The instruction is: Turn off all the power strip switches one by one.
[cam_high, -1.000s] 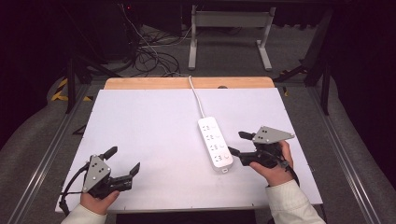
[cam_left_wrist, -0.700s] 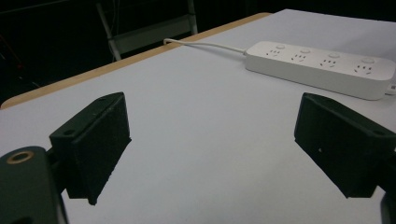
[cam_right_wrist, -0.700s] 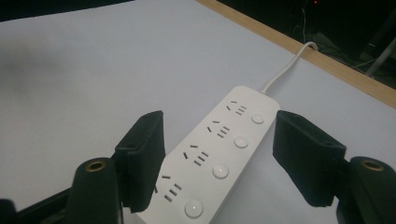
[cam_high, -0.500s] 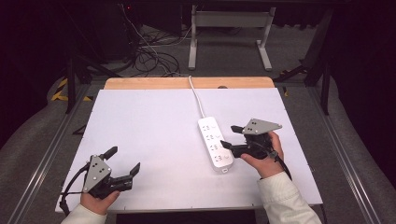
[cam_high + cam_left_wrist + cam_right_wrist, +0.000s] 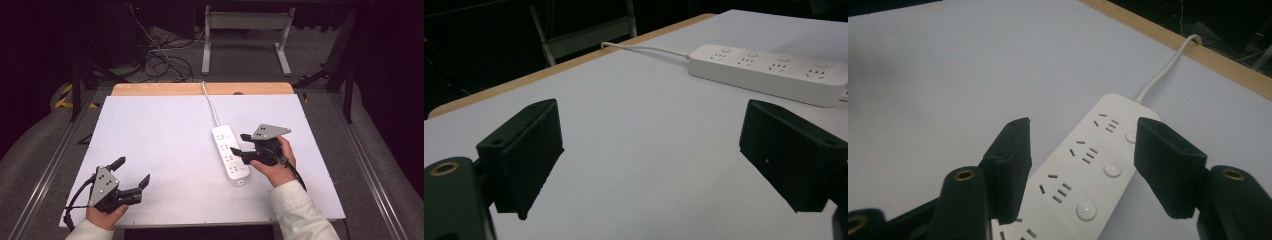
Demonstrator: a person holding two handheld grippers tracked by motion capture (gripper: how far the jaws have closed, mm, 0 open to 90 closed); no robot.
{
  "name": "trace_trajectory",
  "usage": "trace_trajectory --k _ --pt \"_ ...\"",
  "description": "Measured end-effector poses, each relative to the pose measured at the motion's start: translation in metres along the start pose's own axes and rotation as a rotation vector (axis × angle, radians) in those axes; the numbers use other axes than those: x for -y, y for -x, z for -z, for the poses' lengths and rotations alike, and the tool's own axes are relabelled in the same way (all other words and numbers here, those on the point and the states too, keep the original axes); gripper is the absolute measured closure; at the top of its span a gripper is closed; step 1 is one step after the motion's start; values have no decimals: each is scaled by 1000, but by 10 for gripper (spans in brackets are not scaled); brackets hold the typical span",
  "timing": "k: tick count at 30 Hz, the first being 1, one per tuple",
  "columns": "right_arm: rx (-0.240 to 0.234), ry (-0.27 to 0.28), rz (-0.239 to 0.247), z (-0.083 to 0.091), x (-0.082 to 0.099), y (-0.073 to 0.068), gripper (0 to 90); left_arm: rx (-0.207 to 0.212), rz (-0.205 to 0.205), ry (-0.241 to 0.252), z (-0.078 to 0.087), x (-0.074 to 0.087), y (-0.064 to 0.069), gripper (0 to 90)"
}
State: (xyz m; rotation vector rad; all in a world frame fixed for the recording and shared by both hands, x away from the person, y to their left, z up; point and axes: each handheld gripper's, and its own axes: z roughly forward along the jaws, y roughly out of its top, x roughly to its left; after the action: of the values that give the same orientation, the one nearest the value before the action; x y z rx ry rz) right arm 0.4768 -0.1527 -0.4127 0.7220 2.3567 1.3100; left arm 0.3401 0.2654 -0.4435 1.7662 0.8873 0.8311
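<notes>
My left gripper [image 5: 129, 176] rests low at the bench's [image 5: 165, 130] near corner, fingers spread wide, holding nothing; farther on, my right gripper [image 5: 239, 144] hovers over the power strip [image 5: 230, 159] at mid-bench, fingers parted astride its width, not gripping; I judge this the approach; next comes lowering squarely, then closing on its sides.

Two black jaws of the left gripper [image 5: 649, 165] stand wide apart at the lower left and lower right, over a white table [image 5: 649, 125]. A white power strip [image 5: 769, 72] lies upper right, its cord [image 5: 644, 48] running toward the wooden edge [image 5: 549, 72].
</notes>
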Motion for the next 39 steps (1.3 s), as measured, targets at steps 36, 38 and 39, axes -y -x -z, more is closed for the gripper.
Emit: trace_trajectory --k 36,38,39 --pt "-89 -422 -116 -11 -16 11 900 -12 -1 -4 -1 0 1 105" --pt "-97 -456 -118 -14 -15 12 900 -12 -3 -6 -1 0 1 105" --pt "-97 -472 -122 -15 -15 11 900 -13 -8 -6 0 0 1 105"
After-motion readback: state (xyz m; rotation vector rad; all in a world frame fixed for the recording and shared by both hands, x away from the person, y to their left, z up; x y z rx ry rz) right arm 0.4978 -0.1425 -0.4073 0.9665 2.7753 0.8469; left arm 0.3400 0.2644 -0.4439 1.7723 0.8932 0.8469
